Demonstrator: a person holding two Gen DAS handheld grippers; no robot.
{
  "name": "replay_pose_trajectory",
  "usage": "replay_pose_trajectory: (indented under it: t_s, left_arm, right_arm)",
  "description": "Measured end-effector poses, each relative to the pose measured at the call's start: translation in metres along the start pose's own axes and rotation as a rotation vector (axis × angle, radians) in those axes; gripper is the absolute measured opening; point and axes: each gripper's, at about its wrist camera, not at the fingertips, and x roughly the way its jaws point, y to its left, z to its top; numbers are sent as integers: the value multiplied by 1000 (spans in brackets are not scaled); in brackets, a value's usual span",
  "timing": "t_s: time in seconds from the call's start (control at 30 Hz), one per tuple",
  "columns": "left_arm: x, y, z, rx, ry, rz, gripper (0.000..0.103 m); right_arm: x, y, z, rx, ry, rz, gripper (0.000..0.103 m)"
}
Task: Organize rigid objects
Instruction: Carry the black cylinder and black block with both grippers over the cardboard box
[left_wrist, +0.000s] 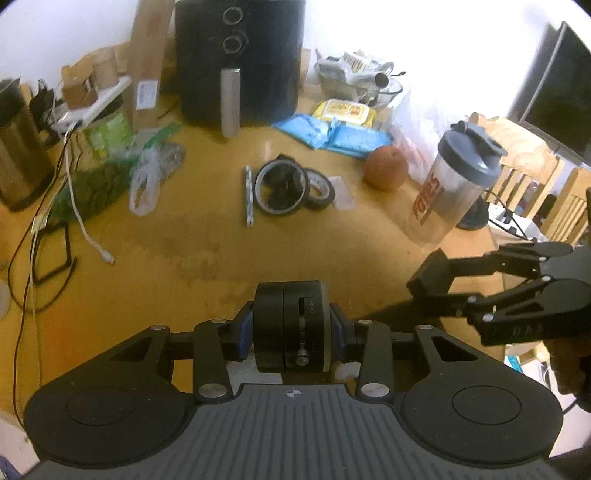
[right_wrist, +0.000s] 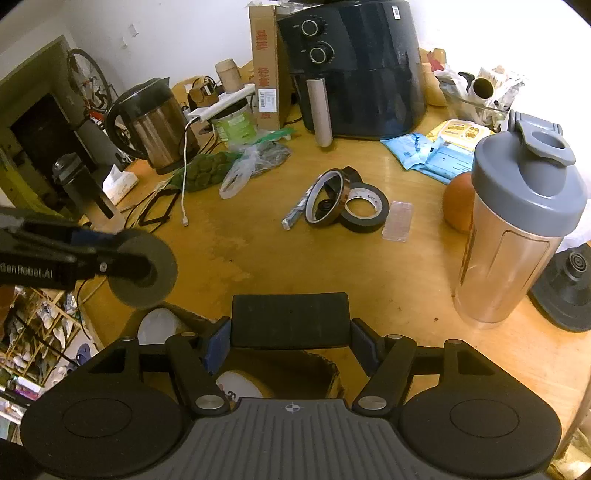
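Observation:
My left gripper (left_wrist: 291, 332) is shut on a round black device (left_wrist: 273, 317) with a slide switch on its rim, held above the wooden table (left_wrist: 177, 258). In the right wrist view that same gripper (right_wrist: 144, 267) comes in from the left, and the device's flat grey face (right_wrist: 159, 254) shows. My right gripper (right_wrist: 290, 321) is shut on a black rectangular block (right_wrist: 290, 314) near the table's front edge. From the left wrist view the block (left_wrist: 430, 275) sits in the right gripper's fingers at the far right. Two tape rolls (right_wrist: 364, 208) lie mid-table.
A shaker bottle (right_wrist: 517, 229) stands close on the right, an orange fruit (right_wrist: 458, 206) behind it. A small clear case (right_wrist: 397, 221) and a wrapped stick (right_wrist: 297, 208) flank the tapes. An air fryer (right_wrist: 351, 66), kettle (right_wrist: 151, 125), bags and cables line the back. An open cardboard box (right_wrist: 332, 384) sits below.

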Motion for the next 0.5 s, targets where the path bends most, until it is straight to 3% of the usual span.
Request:
replay_pose_trajectory:
  t_s: [0.5]
  left_arm:
    - [4, 7, -59, -147, 101, 72, 39]
  right_arm:
    - [-10, 5, -21, -34, 25, 43, 71]
